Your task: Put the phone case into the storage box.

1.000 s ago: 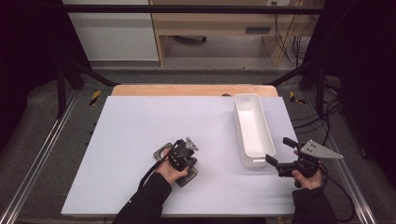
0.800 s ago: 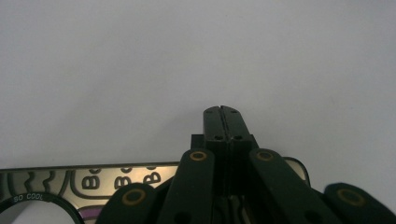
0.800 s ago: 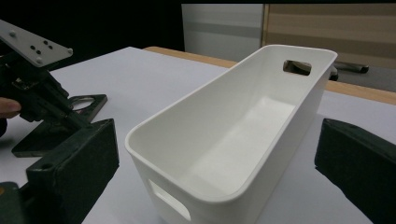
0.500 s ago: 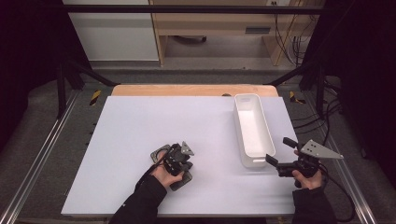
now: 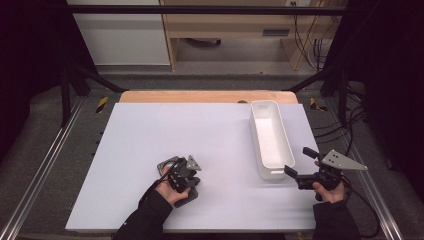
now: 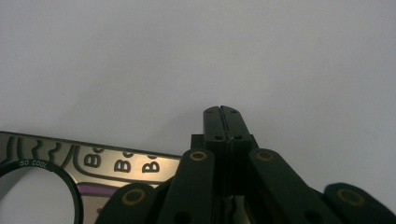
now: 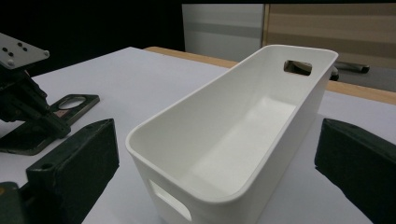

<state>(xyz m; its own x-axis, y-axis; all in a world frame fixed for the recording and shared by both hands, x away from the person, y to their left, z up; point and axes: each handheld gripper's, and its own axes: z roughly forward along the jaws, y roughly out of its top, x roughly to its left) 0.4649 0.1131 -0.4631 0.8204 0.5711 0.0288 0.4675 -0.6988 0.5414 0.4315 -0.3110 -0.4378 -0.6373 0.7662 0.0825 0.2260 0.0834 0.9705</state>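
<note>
- Left gripper [image 5: 181,176] sits low on a flat dark card [image 5: 184,196] lying on the white table [image 5: 150,135]; the bin [image 5: 270,137] is empty, so nothing looks delivered.
- Its jaws meet, pinching nothing; the printed card [image 6: 70,161] lies just beside them.
- Right gripper [image 7: 219,163] gapes wide before the bin [image 7: 219,140].

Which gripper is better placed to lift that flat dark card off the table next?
Left, probably. The left gripper sits right over the card with its jaws closed, while the right gripper waits open at the near end of the white bin.
</note>
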